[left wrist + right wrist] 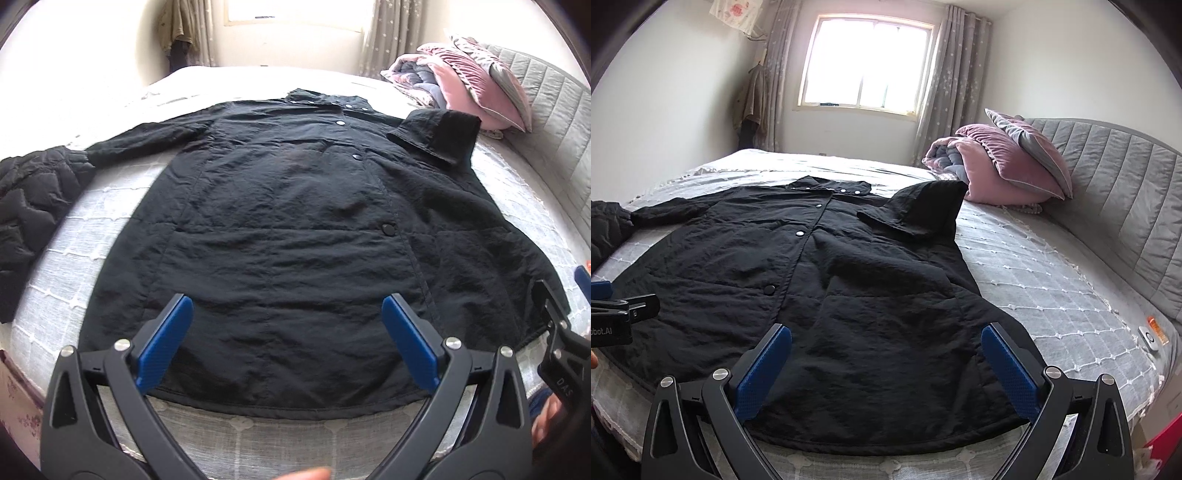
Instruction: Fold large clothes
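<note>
A large black coat lies front up on the bed, hem toward me, collar at the far end. Its left sleeve stretches out to the left; its right sleeve is folded in over the chest. It also shows in the right wrist view. My left gripper is open and empty above the hem's left half. My right gripper is open and empty above the hem's right half. The right gripper's body shows at the right edge of the left wrist view.
A second black quilted garment lies at the bed's left edge. Pink and grey pillows with a rolled quilt sit by the grey padded headboard. A small white device lies on the grey checked bedspread.
</note>
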{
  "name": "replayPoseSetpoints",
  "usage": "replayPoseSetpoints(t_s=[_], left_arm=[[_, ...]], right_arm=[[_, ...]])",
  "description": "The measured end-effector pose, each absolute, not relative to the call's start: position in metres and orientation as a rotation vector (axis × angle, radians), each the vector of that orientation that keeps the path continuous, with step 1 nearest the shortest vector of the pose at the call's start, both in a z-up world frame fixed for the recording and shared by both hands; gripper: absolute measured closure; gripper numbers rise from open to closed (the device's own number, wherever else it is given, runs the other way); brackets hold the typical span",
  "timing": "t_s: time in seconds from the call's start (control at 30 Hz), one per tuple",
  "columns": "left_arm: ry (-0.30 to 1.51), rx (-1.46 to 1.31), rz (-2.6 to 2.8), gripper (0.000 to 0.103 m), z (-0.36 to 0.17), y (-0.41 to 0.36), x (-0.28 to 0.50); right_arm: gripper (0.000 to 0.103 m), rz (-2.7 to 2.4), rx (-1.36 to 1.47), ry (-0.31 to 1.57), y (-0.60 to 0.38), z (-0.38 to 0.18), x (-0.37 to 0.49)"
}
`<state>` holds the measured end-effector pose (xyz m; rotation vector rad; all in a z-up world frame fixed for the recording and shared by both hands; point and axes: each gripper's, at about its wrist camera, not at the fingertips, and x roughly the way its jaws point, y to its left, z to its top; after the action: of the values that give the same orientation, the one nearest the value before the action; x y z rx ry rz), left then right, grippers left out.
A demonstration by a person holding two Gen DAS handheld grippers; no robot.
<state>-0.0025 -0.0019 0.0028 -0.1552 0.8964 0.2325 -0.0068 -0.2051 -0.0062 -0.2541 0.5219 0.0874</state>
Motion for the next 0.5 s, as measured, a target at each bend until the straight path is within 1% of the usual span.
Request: replayPoseSetpoints(t_s=[0.23, 0.4, 0.5], left_arm=[[0.867, -0.151, 0.247, 0.001, 0.0, -0.002, -0.004], [0.812, -0.178, 0.285, 0.001, 0.002, 0.003, -0.007], [0.829, -0.204, 0.263, 0.001, 0.001, 0.009, -0.004]], right_arm=[[0.0, 0.103, -0.229, 0.521, -0.208, -0.007, -0.005], [0.0, 0.117, -0.221, 0.558, -0.209, -0.009, 0.0], [0.0, 0.106, -0.234, 0.563, -0.21, -0.012, 0.001]])
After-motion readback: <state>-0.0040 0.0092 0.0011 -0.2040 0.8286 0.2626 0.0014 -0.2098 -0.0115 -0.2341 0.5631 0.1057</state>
